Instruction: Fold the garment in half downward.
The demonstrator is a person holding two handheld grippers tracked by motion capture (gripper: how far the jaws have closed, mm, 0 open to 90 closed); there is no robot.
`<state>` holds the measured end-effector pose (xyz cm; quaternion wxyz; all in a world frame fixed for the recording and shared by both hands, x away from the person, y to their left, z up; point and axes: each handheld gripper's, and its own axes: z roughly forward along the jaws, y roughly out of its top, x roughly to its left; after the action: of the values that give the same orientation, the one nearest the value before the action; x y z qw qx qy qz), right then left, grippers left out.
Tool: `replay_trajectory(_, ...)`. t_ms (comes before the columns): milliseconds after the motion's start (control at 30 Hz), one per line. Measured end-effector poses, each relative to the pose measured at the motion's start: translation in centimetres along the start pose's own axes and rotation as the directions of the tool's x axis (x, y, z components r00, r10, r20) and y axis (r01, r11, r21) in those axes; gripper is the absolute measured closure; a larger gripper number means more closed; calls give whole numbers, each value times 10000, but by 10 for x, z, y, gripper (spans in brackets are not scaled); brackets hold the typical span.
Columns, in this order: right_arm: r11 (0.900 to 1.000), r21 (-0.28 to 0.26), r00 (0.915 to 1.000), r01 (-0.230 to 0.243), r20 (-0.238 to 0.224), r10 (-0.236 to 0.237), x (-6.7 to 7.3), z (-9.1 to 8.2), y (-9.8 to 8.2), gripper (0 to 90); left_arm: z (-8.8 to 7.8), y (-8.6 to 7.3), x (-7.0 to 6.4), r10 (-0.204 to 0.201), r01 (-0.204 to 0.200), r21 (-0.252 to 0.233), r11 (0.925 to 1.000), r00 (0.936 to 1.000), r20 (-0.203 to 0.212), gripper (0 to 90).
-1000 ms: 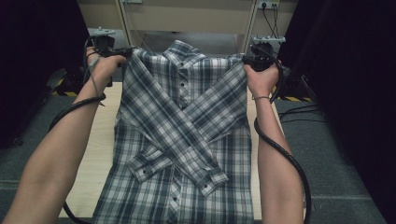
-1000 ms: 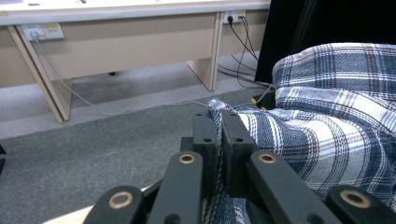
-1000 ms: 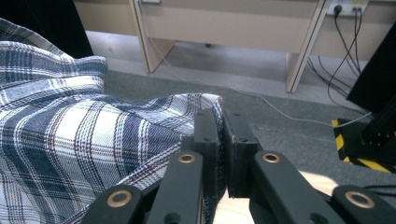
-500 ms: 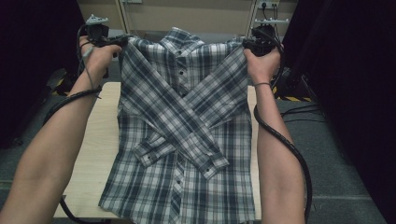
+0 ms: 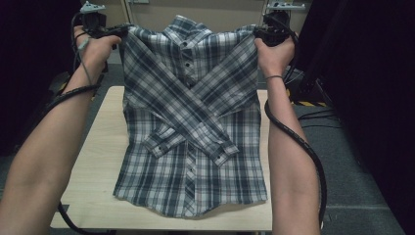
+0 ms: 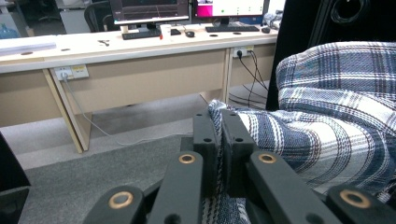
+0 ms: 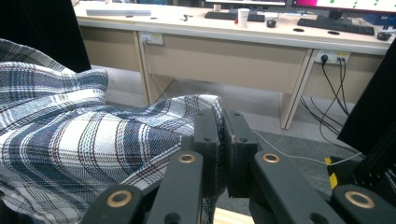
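Above the far edge of the table [image 5: 98, 161] your left gripper [image 5: 113, 32] and right gripper [image 5: 258, 33] each pinch a shoulder of the plaid shirt [image 5: 191, 122], jaws clamped on cloth, its long axis hanging toward you, hem resting on the tabletop.

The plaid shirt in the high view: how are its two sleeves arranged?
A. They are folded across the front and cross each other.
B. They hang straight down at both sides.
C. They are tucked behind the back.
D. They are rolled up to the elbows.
A: on the plaid shirt, the two sleeves run diagonally over the button front and cross in an X, with both cuffs lying below the crossing.
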<state>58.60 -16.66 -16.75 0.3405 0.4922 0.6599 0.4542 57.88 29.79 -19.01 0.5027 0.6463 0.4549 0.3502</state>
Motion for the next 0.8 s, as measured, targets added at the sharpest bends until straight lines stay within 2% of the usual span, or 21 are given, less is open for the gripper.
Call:
replay_trajectory(233, 9998, -183, 10000, -42, -12, 42, 0, -3, 6, 857, -4, 9, -1, 153, -154, -184, 9997, 9999, -24, 856)
replay_trajectory(333, 9997, -236, 10000, -86, -51, 85, -1, -4, 6, 857, -3, 10, -2, 458, -459, -74, 9989, 9989, -101, 856)
replay_trajectory(500, 9997, -220, 9999, -102, -25, 102, -2, -4, 8, 857, -3, 12, -4, 509, -509, -69, 9987, 9987, -62, 856)
replay_trajectory(633, 9997, -223, 10000, -37, -59, 36, -3, -5, 5, 857, -4, 6, -5, 659, -658, 80, 9978, 9978, -56, 856)
replay_trajectory(800, 9998, -134, 9997, -130, -222, 126, -5, -5, -9, 858, -5, -8, -7, 851, -850, 408, 9955, 9964, -2, 856)
